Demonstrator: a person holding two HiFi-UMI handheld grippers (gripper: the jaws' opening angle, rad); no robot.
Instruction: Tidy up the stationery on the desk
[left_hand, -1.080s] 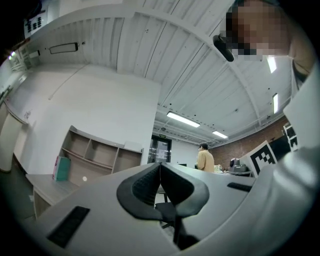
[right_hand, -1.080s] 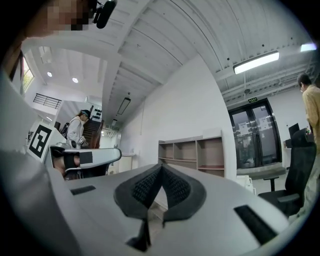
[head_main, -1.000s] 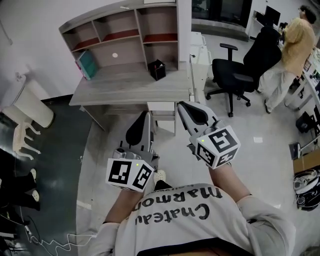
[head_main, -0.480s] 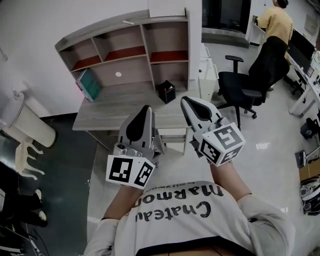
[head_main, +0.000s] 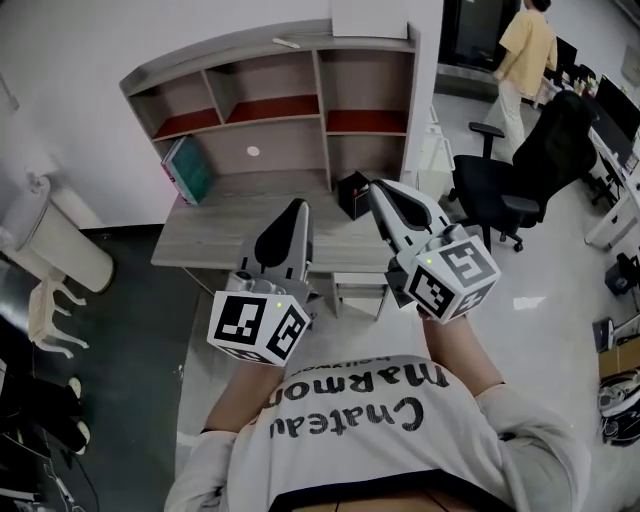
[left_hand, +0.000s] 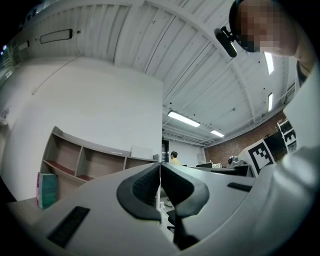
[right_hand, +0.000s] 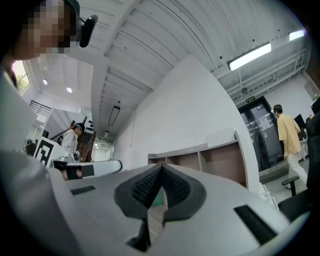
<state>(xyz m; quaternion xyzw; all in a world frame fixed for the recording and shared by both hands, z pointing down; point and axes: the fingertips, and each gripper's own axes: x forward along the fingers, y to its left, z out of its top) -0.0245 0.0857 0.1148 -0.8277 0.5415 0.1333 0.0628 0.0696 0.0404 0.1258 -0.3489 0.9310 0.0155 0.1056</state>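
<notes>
A grey wooden desk (head_main: 215, 235) with a shelf hutch (head_main: 265, 105) stands ahead against the white wall. A teal and pink book (head_main: 188, 169) leans upright at the desk's back left. A small black pen holder (head_main: 352, 193) sits on the desk's right part, partly hidden behind my right gripper. My left gripper (head_main: 297, 208) hangs shut and empty over the desk's front edge; its jaws meet tip to tip in the left gripper view (left_hand: 160, 172). My right gripper (head_main: 380, 188) is shut and empty too (right_hand: 161, 172).
A black office chair (head_main: 520, 175) stands right of the desk, and a person in a yellow shirt (head_main: 525, 50) walks beyond it. A white bin (head_main: 55, 245) and a small white stool (head_main: 48, 300) stand at the left on dark flooring.
The view has closed in on the desk, which now lies right under both grippers. Both grippers stayed shut. The person in yellow has walked left, behind the chair.
</notes>
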